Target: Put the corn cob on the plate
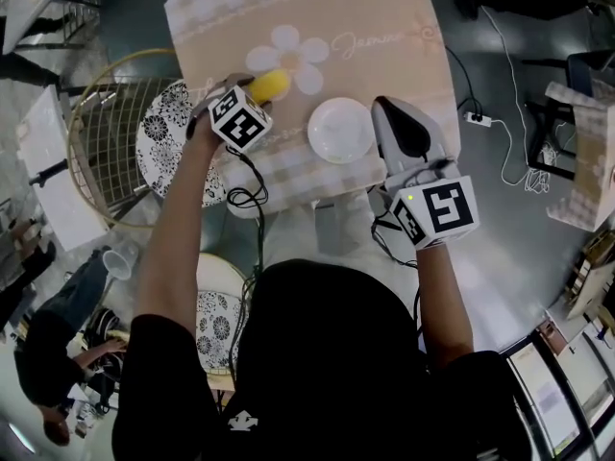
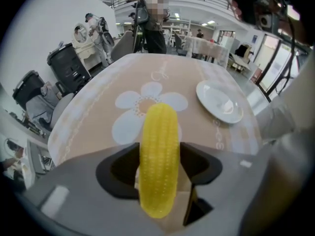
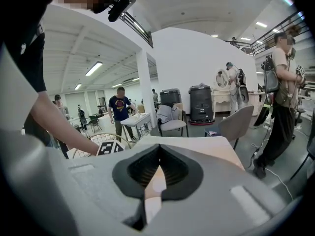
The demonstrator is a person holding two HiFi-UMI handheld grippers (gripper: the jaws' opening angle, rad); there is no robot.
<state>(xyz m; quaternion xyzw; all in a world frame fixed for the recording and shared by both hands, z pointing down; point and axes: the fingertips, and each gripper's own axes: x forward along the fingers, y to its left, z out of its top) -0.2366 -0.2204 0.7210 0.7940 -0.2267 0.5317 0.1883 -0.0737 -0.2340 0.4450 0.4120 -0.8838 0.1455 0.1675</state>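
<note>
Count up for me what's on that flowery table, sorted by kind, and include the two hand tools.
Corn cobs: 1 (the yellow corn cob)
Plates: 1 (the white plate, empty)
Grippers: 2 (the left gripper, jaws closing with the corn cob between them; the right gripper, shut and empty)
Total: 4

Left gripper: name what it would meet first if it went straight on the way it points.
The corn cob, already between the left gripper's closing jaws. Just beyond it, probably the flowered tablecloth.
</note>
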